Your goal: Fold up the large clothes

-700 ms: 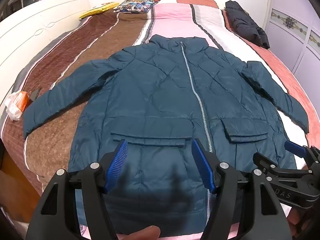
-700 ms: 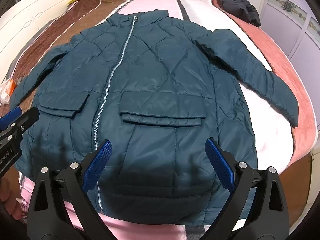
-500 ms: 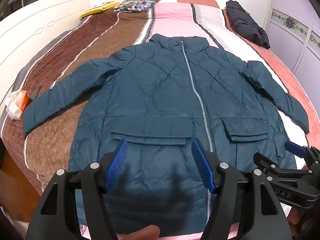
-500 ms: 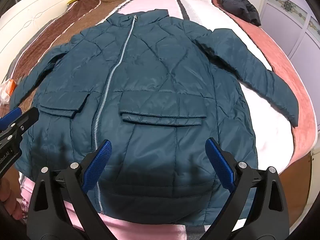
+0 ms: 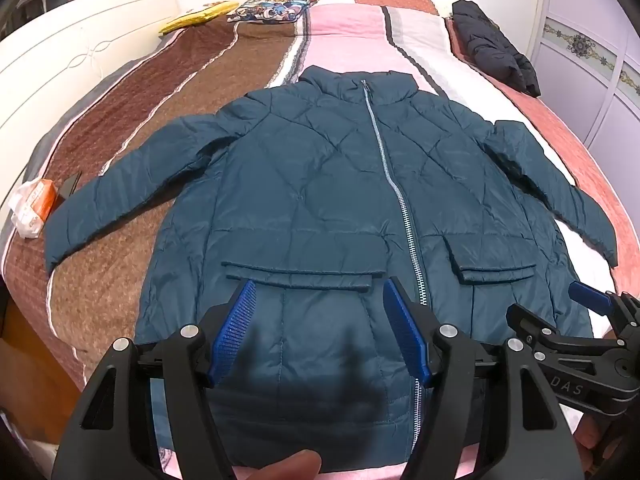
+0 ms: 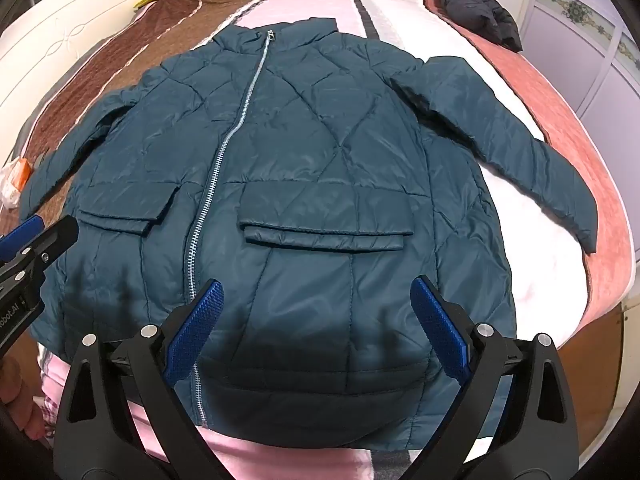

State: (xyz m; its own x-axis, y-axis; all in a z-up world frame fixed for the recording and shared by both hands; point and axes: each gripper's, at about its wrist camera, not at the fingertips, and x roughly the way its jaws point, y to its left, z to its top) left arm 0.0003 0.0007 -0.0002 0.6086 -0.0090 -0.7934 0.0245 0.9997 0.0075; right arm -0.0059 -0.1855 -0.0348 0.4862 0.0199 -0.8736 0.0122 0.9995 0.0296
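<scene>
A jacket (image 5: 320,184) lies flat on a bed (image 5: 348,32), collar toward the pillow (image 5: 276,0), sleeves spread sideways, a second coat (image 5: 492,48) at the far right edge, both grippers above the hem.

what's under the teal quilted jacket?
The teal quilted jacket lies flat, zipped, on a striped bedspread: brown stripes under its left-view sleeve, pink and white under the collar and other sleeve. Whatever lies beneath the body is covered.

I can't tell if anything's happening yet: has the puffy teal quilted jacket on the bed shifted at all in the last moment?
No. The teal quilted jacket lies flat as before, its collar on the same pink stripe of the striped bedspread and its sleeve cuff still beside the orange packet.
</scene>
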